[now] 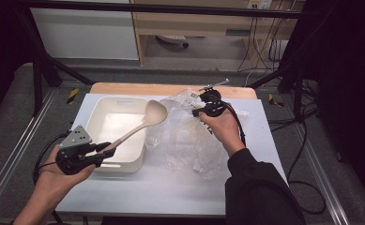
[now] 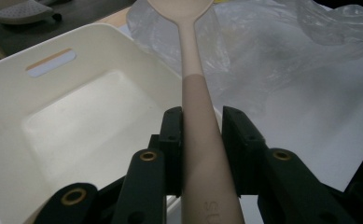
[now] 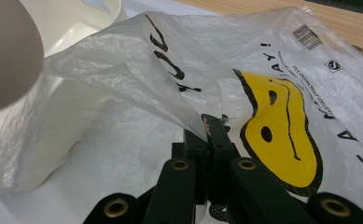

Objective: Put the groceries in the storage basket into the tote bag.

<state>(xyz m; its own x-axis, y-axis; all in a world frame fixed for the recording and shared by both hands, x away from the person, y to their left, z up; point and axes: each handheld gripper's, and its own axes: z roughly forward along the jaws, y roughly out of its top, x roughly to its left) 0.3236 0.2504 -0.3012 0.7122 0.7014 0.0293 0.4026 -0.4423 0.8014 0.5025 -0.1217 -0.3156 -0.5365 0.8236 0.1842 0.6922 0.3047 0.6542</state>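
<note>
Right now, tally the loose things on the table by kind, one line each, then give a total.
Spoons: 1, the beige spoon, clamped in the left gripper over the tub.
Tubs: 1, the cream tub.
Plastic bags: 1, the clear plastic bag, its edge pinched by the right gripper.
Total: 3

I saw the beige spoon [image 1: 142,122] held slanted over the white tub's [image 1: 106,140] right rim, bowl up, beside the crumpled clear plastic bag [image 1: 189,140] with a yellow print.
</note>
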